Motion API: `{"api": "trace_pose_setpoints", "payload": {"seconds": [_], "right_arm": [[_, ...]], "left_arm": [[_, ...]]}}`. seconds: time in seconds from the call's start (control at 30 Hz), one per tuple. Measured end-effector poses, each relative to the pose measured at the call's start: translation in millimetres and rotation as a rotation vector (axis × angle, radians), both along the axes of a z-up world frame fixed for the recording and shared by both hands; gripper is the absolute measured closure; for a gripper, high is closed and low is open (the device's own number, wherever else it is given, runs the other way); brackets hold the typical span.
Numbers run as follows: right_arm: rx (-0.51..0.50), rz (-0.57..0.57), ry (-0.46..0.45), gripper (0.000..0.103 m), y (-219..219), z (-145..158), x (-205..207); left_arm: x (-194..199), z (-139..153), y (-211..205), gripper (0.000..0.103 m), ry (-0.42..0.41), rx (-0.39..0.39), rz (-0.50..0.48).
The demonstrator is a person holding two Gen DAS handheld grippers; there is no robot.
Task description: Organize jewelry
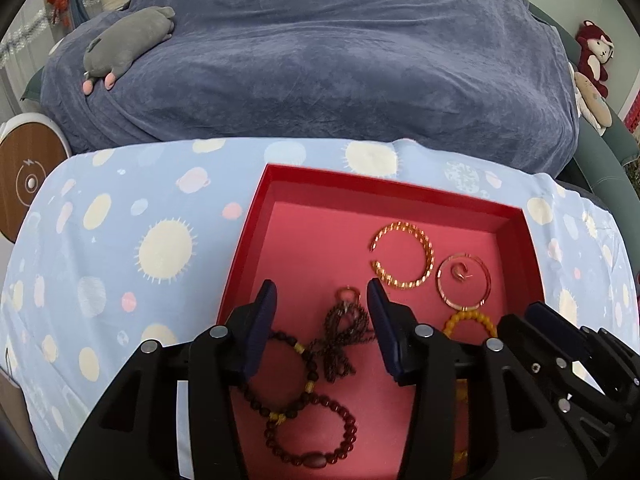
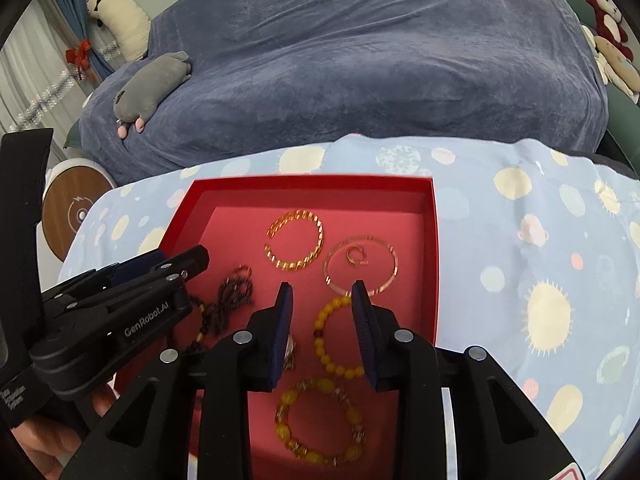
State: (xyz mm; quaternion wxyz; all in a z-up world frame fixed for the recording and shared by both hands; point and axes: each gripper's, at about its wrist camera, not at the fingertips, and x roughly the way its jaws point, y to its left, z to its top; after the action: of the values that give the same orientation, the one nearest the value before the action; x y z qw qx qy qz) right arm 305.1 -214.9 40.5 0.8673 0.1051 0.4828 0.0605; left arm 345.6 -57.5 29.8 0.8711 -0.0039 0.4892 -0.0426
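Observation:
A red tray [image 1: 256,208] [image 2: 434,240] with a pink floor holds the jewelry. In it lie a gold chain bangle [image 1: 404,256] [image 2: 296,240], a thin rose-gold hoop [image 1: 464,280] [image 2: 360,266] with a small ring inside, a dark beaded tangle [image 1: 344,332] [image 2: 234,296], two dark red bead bracelets [image 1: 312,432], a yellow bead bracelet [image 2: 336,336] and an amber bead bracelet [image 2: 320,424]. My left gripper [image 1: 322,296] is open and empty above the dark tangle. My right gripper [image 2: 322,292] is open and empty above the yellow bracelet.
The tray sits on a light blue cloth with suns and planets [image 1: 120,248] [image 2: 540,280]. Behind is a bed with a dark blue cover [image 1: 320,60], a grey plush toy [image 1: 128,44], and plush toys at the right [image 1: 596,52]. A round wooden device [image 1: 28,176] stands at the left.

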Motion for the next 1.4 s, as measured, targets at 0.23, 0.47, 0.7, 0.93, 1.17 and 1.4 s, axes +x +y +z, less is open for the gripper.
{"api": "trace_pose_setpoints", "payload": {"seconds": [0.23, 0.47, 0.7, 0.93, 1.17, 1.4], "right_arm": [[0.014, 0.032, 0.035, 0.073, 7.7, -7.3, -52.8], [0.000, 0.008, 0.074, 0.073, 0.7, -19.0, -89.6], [-0.034, -0.015, 0.078, 0.073, -10.6, -21.3, -98.8], [-0.048, -0.024, 0.087, 0.073, -12.6, -17.9, -104.7], [-0.037, -0.027, 0.049, 0.073, -4.8, 8.5, -114.6], [-0.097, -0.011, 0.024, 0.066, 7.3, 30.2, -134.8]], "left_arm": [[-47.0, -4.3, 7.2, 0.058, 0.012, 0.007, -0.008], [-92.0, -20.7, 11.8, 0.058, 0.073, 0.006, -0.009], [-114.6, -18.7, 5.0, 0.058, 0.062, 0.016, -0.016], [-120.0, -15.5, 4.0, 0.058, 0.071, 0.012, 0.003], [-129.8, 4.3, 7.0, 0.053, 0.036, 0.000, 0.020], [-151.8, 21.6, 5.7, 0.043, 0.011, -0.007, 0.023]]}}
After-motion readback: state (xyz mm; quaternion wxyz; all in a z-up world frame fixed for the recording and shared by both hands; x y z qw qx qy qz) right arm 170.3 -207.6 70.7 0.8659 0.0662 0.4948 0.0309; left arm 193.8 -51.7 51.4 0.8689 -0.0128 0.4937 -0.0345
